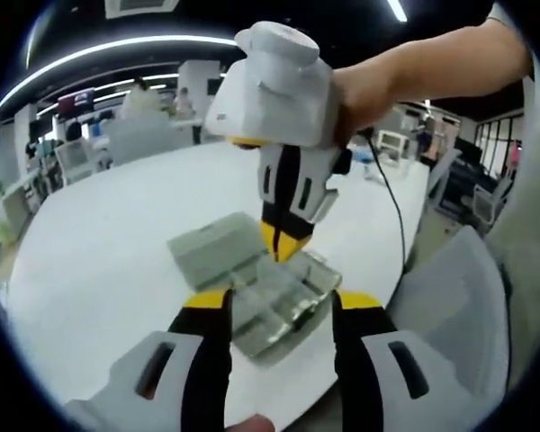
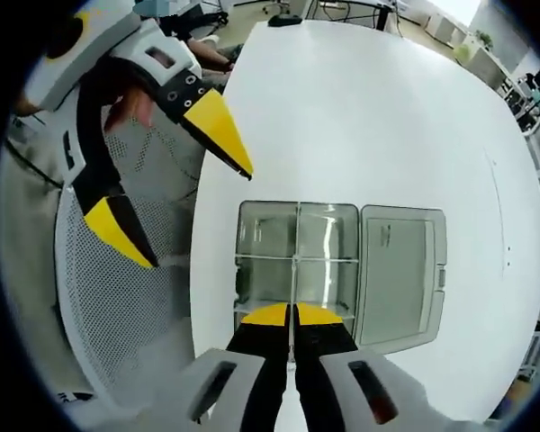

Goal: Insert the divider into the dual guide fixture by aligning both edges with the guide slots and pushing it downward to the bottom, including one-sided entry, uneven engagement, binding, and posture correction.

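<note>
The white counter [image 2: 360, 117] carries a clear compartment box [image 2: 297, 261], lid folded open to its right. The right tool [image 2: 291, 315] is clamped on a thin clear divider [image 2: 294, 279] standing in the box; the left tool [image 1: 279, 301] hangs apart nearby. Tilted pressure could bind one edge.

Clear box [image 2: 340, 268] on white table [image 2: 360, 117]
</note>
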{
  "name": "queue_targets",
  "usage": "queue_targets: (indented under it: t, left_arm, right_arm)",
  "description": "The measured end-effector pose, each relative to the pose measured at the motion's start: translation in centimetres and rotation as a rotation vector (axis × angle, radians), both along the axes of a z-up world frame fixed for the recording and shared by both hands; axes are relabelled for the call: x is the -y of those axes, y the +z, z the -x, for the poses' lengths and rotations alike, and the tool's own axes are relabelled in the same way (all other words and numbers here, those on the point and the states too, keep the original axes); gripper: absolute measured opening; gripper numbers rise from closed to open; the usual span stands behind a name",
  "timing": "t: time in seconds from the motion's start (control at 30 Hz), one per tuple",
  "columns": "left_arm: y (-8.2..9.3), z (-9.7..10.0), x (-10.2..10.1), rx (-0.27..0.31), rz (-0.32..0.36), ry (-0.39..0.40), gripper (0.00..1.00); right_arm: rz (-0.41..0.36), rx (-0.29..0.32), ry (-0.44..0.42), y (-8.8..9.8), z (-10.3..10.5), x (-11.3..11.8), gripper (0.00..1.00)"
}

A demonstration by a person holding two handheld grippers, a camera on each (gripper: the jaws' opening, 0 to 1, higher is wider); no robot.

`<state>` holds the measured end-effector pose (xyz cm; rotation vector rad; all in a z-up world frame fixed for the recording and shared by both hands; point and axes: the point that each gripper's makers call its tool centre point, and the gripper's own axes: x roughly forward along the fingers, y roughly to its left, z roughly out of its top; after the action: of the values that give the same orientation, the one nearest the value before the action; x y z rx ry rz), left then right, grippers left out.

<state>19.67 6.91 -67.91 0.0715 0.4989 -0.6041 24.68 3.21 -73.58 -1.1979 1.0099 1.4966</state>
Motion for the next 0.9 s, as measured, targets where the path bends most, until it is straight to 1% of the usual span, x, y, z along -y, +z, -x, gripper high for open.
queue_targets:
  t: [0.13,0.57,0.9]
  left_arm:
    - [0.0,0.01,-0.14,-0.001,0.002,0.003,0.43]
    - [-0.01,0.02,-0.6,-0.004,0.014,0.012,0.43]
    - [0.08,0.0,-0.73,-0.002,0.019,0.015,0.42]
  right_arm:
    - [0.004,0.0,-0.005,-0.05,-0.17,-0.18,0.0]
    - [0.027,0.0,-0.011,0.06,0.36,-0.43,0.0]
    - [0.044,0.007,-0.016,-0.49,-0.26,-0.55,0.0]
